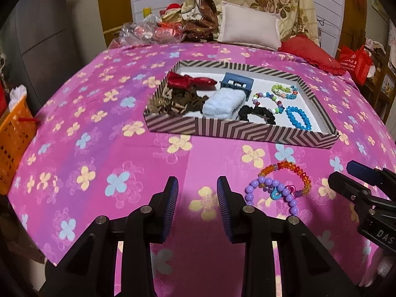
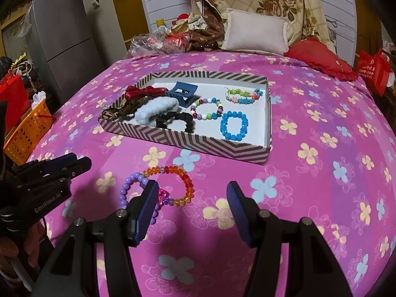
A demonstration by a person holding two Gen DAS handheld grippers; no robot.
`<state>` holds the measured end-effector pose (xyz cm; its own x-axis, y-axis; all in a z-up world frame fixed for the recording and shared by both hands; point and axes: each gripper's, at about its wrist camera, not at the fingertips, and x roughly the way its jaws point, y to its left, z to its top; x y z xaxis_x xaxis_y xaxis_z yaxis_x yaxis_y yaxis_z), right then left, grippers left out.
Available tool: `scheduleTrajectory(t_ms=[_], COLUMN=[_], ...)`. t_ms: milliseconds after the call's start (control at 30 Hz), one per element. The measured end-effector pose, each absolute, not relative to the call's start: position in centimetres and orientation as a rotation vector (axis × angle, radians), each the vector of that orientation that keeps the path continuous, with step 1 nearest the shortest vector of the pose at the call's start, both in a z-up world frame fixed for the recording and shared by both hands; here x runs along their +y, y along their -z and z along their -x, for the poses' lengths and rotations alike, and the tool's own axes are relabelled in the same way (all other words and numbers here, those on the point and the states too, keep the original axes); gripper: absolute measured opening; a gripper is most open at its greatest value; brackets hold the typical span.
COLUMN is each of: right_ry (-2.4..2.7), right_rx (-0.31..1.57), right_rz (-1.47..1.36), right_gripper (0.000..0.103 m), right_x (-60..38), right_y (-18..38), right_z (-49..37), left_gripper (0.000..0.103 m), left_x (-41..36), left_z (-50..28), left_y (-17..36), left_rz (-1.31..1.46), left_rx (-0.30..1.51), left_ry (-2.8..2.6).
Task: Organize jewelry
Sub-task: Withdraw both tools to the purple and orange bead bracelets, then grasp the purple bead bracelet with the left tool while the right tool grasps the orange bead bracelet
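An orange bead bracelet point(image 1: 289, 170) point(image 2: 183, 175) and a purple bead bracelet point(image 1: 269, 188) point(image 2: 126, 188) lie overlapped on the pink flowered bedspread, in front of a striped tray point(image 1: 222, 128) point(image 2: 198, 146). The tray holds a blue bead bracelet point(image 1: 298, 117) point(image 2: 234, 125), a multicolour bead bracelet point(image 2: 206, 110), a green bracelet point(image 2: 241, 94), a black scrunchie point(image 2: 174, 121), a pale blue scrunchie point(image 1: 222, 104), a blue claw clip point(image 2: 182, 92) and a red bow point(image 1: 188, 80). My left gripper point(image 1: 197, 185) is open and empty, left of the loose bracelets. My right gripper point(image 2: 193, 190) is open, empty, just above them.
An orange basket point(image 1: 12, 138) point(image 2: 27, 131) stands off the bed's left edge. Pillows point(image 1: 250, 27), a red cushion point(image 2: 319, 57) and plastic-wrapped items point(image 1: 146, 31) lie at the bed's far end. A red bag point(image 2: 373, 71) and a fridge point(image 2: 64, 37) stand beside the bed.
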<state>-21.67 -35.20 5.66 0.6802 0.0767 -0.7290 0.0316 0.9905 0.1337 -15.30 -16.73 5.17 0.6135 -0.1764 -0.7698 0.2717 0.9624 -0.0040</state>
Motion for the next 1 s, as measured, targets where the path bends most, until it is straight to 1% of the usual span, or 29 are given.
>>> scheduleTrajectory(t_ms=[267,333,400,533,600,667,767,1000], right_ry=[-0.03,-0.032,-0.046,-0.05,-0.05,-0.026,0.007,-0.007], right_rx=[0.865,0.882,0.9,0.912,0.903,0.905,0.912,0.9], right_rz=[-0.098,-0.069,-0.043,0.036,0.084,0.097,0.087,0.042], right_gripper=[0.06,0.059,0.05,0.042,0.031,0.027,0.027,0.028], right_x=[-35.3,-34.9,-34.4,-33.5,-33.4,-33.7,-34.9,-35.9], right_y=[-3.7,-3.1,-2.5,-1.5,-1.5,-1.7,-1.8,-1.6], right_z=[19.7,18.9,18.1,17.3,17.5,17.7,18.1,18.4], left_gripper=[0.033,0.033,0.032,0.032,0.033,0.034,0.039,0.04], left_x=[-16.3,-16.4,-16.5,-16.7,-16.9,-17.2,-17.8,-19.9], left_z=[14.6,14.5,14.5,14.3,14.3,14.3,14.3,14.7], left_y=[-3.9,-3.7,-3.6,-3.4,-3.3,-3.3,-3.1,-2.4], left_rz=[-0.065,-0.062,-0.062,-0.056,-0.048,-0.038,-0.022,-0.075], left_rx=[0.938,0.945,0.95,0.963,0.973,0.979,0.992,1.007], left_ry=[0.275,0.276,0.279,0.293,0.317,0.341,0.38,0.422])
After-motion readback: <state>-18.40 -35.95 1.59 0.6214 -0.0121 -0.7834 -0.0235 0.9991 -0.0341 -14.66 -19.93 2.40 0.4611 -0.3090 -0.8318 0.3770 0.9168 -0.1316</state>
